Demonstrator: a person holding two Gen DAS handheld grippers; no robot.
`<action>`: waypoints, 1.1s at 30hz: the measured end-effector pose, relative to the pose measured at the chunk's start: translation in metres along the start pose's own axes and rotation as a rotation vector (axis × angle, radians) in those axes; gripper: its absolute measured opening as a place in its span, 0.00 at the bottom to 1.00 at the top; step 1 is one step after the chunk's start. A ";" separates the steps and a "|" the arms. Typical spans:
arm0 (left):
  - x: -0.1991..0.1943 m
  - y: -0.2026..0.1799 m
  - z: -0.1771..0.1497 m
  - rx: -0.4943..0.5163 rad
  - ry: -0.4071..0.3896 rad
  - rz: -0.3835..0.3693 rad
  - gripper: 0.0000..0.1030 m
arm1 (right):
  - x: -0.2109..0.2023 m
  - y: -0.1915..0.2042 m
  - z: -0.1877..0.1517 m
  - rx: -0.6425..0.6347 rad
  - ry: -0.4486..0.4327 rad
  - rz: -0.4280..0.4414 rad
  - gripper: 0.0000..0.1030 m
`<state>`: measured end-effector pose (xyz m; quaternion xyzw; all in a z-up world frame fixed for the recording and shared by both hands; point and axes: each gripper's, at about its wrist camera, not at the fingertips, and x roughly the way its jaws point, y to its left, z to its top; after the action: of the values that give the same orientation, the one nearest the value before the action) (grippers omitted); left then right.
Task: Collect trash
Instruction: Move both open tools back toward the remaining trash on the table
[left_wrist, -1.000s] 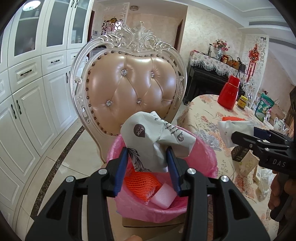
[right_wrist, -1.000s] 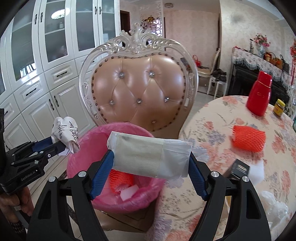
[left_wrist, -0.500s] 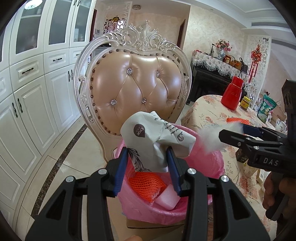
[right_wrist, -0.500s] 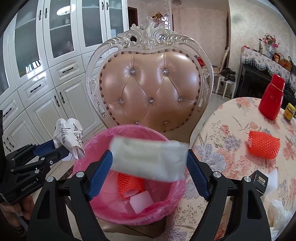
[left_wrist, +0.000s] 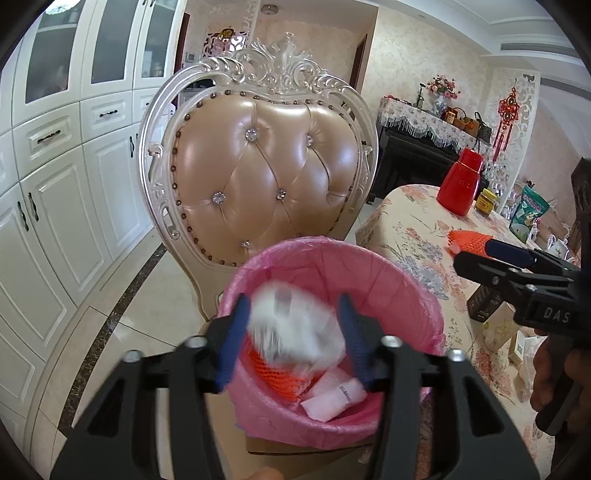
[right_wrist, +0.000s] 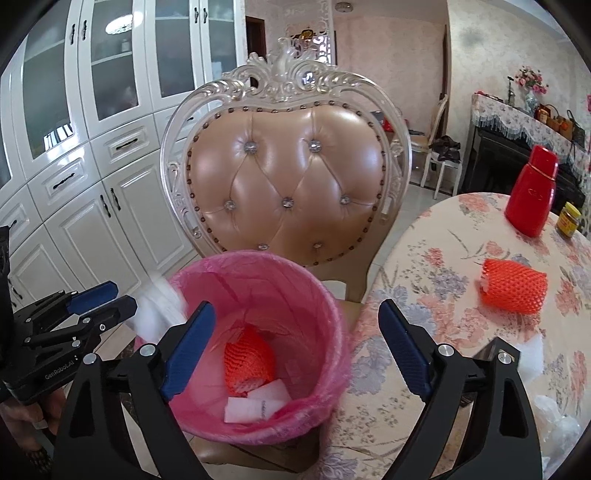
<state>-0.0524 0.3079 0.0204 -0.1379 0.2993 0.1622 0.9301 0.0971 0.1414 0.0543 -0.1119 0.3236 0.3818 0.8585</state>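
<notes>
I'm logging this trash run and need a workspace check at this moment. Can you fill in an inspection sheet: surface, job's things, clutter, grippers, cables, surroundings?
Surface: round table under a floral cloth.
Job's things: pink-lined bin on the chair seat, holding an orange foam net and white foam pieces; a blurred white wrapper above the bin; another orange net on the table.
Clutter: red flask, small jar.
Grippers: left gripper jaws opening, wrapper between them, blurred; right gripper jaws opening, nothing between them.
Cables: nothing seen.
Surroundings: tufted chair, white cabinets.
</notes>
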 end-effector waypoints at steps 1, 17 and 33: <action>0.001 -0.002 0.001 0.004 0.001 -0.002 0.54 | -0.002 -0.003 -0.001 0.008 0.000 -0.003 0.82; -0.003 -0.040 0.000 0.049 -0.001 -0.048 0.54 | -0.044 -0.039 -0.021 0.059 -0.039 -0.055 0.82; -0.005 -0.104 -0.015 0.123 0.017 -0.130 0.56 | -0.093 -0.096 -0.066 0.144 -0.051 -0.140 0.82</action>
<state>-0.0243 0.2064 0.0283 -0.1011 0.3068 0.0816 0.9428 0.0898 -0.0078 0.0586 -0.0626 0.3195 0.2991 0.8970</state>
